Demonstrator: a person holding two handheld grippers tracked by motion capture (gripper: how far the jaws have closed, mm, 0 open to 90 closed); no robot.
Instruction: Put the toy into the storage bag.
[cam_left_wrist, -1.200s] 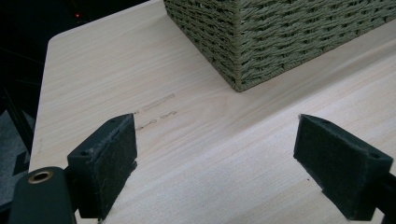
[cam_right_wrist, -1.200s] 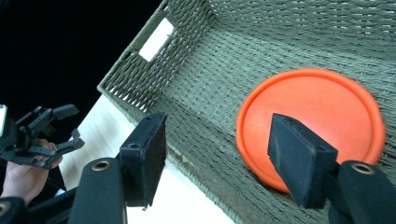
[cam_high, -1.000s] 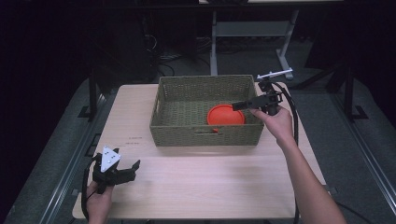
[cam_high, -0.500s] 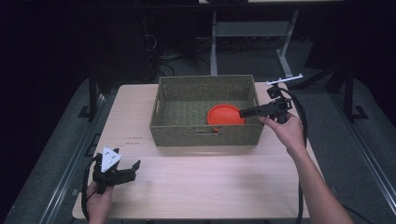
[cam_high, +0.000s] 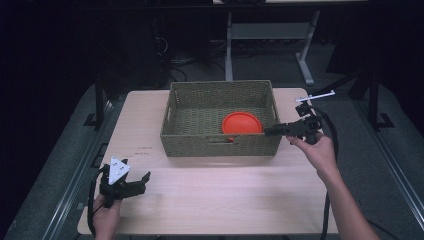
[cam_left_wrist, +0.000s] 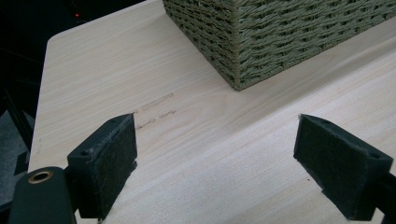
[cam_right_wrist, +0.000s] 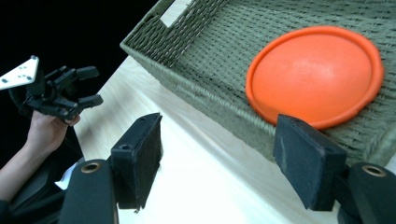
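1. Inside the basket (cam_high: 220, 145) lies the orange disc (cam_high: 242, 123), domed side up, on the woven floor toward the basket's right end and close to its near wall (the right gripper view shows the disc (cam_right_wrist: 314, 74) whole and touching neither jaw).
2. Basket: olive-green woven, rectangular, with a handle slot in its near wall; it stands on the far half of the table (cam_high: 210, 200), about midway across.
3. Right gripper (cam_high: 270, 131): held level just outside the basket's near right corner, jaws pointing left along the near wall. The jaws stand wide apart with nothing between them; they have just been opening a little further. In its own view the right gripper (cam_right_wrist: 233, 158) hangs over bare table wood, one jaw overlapping the basket's rim in the picture; whether it touches the weave I cannot tell.
4. Right hand (cam_high: 315, 150): wrapped round the gripper's grip, forearm coming in from the lower right, a cable trailing beside it.
5. Left gripper (cam_high: 137, 184): low at the table's near left corner, well apart from the basket, a grey three-cornered plate on top. In its own view the left gripper (cam_left_wrist: 215, 163) has its jaws spread wide over bare wood, empty, a basket corner ahead.
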